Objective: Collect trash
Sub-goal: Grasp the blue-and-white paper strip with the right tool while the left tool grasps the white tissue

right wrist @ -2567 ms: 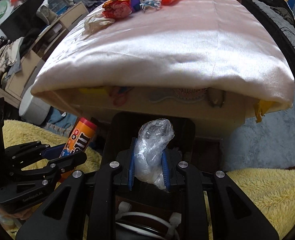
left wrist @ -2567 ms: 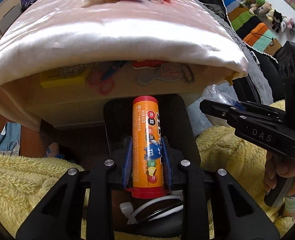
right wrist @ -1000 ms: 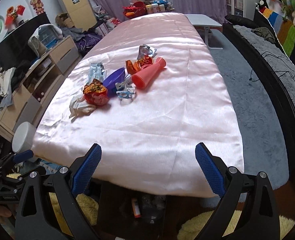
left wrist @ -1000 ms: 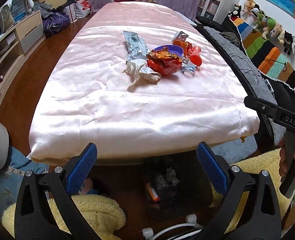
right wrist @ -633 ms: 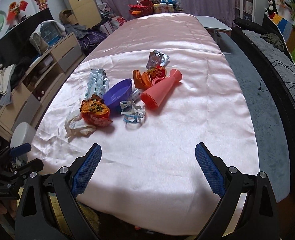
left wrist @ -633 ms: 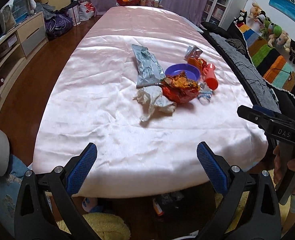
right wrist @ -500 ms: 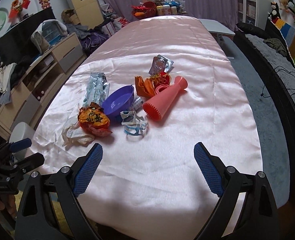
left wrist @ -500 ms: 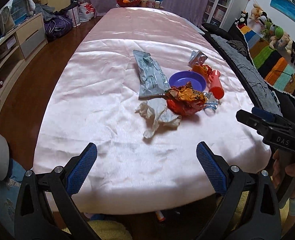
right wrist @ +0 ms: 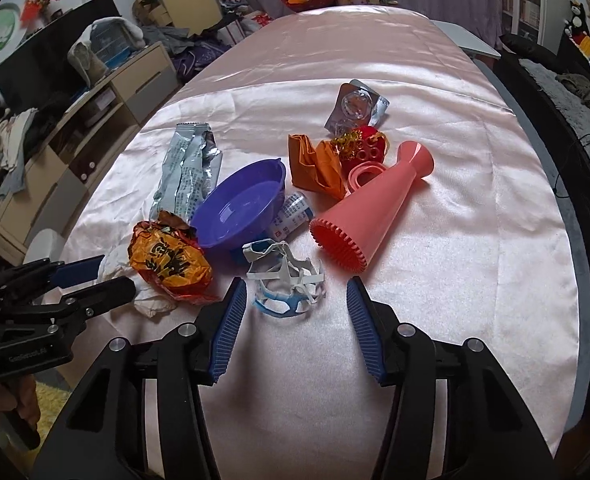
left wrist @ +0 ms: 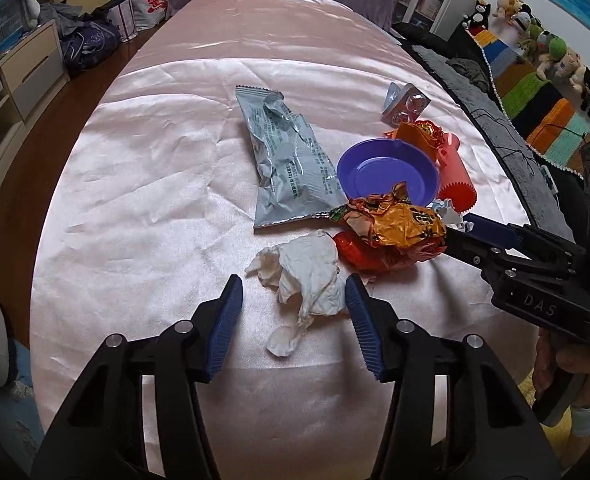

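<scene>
Left wrist view first: the left gripper (left wrist: 293,292) has its jaws spread wide, one on each side of a crumpled white tissue (left wrist: 307,276) that lies on the pink satin cloth (left wrist: 143,200), with nothing gripped. Just beyond the tissue and touching it sits a crumpled orange and red wrapper (left wrist: 391,232). Past that lies a grey foil packet (left wrist: 291,160), flat and wrinkled, beside a purple bowl (left wrist: 389,170). A foil blister pack (left wrist: 405,104) lies farther back, near an orange paper scrap (left wrist: 417,132). The right gripper (left wrist: 461,230) shows at the right edge of this view, its tips close to the wrapper. From the right wrist view, the right gripper (right wrist: 297,294) also stands wide, and between its tips lies a tangle of white and blue plastic strips (right wrist: 285,280), not clamped. A pink ribbed cone (right wrist: 369,216) lies on its side just beyond, to the right. Behind the strips a small printed tube (right wrist: 291,216) pokes from under the bowl. A red perforated ball (right wrist: 365,148) rests by the narrow end of the cone.
</scene>
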The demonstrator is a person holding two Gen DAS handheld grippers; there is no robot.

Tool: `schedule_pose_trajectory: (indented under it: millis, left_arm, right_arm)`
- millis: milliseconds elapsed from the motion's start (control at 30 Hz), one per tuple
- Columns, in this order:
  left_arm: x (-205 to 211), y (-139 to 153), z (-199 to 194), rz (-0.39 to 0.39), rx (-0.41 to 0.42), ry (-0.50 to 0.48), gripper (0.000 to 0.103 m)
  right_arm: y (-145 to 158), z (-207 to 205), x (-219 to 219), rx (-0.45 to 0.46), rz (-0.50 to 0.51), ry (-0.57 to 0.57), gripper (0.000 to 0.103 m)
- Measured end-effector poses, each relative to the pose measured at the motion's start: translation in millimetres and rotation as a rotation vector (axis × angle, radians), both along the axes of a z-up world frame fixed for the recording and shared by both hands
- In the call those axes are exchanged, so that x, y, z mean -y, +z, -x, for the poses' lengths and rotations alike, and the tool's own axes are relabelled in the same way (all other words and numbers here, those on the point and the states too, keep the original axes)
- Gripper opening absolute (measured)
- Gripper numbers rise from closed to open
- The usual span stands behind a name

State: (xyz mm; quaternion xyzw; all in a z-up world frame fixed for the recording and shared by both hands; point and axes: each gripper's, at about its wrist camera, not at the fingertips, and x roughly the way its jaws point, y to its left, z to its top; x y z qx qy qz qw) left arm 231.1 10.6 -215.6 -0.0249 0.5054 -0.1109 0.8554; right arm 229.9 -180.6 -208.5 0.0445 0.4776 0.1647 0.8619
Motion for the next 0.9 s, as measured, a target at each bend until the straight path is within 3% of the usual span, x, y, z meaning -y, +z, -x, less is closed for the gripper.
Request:
schedule_pose_trajectory:
  millis: [100, 200, 467, 900]
  left_arm:
    - [-0.7, -6.1, -4.5, 0.015, -0.008, 0.001, 0.018]
    - [-0.3, -4.8, -4.9, 0.028, -0.008, -0.006, 0.008]
    - [-5.7, 14.5, 21.1, -0.006, 0.032, 0.020, 0.004]
    - [12.8, 50.1, 118.1, 0.021, 0.099, -0.002, 0.004]
  right_arm:
    - [-1.5, -2.4, -1.4, 0.013, 0.014, 0.004, 0.032]
    - [-0.1, -2.1, -5.5, 0.018, 0.030, 0.026, 0.016]
    - [12.8, 18.5, 2.9, 0.036, 0.028, 0.027, 0.014]
    - [41.7, 100.6, 16.9, 0.062, 0.008, 0.019, 0.014]
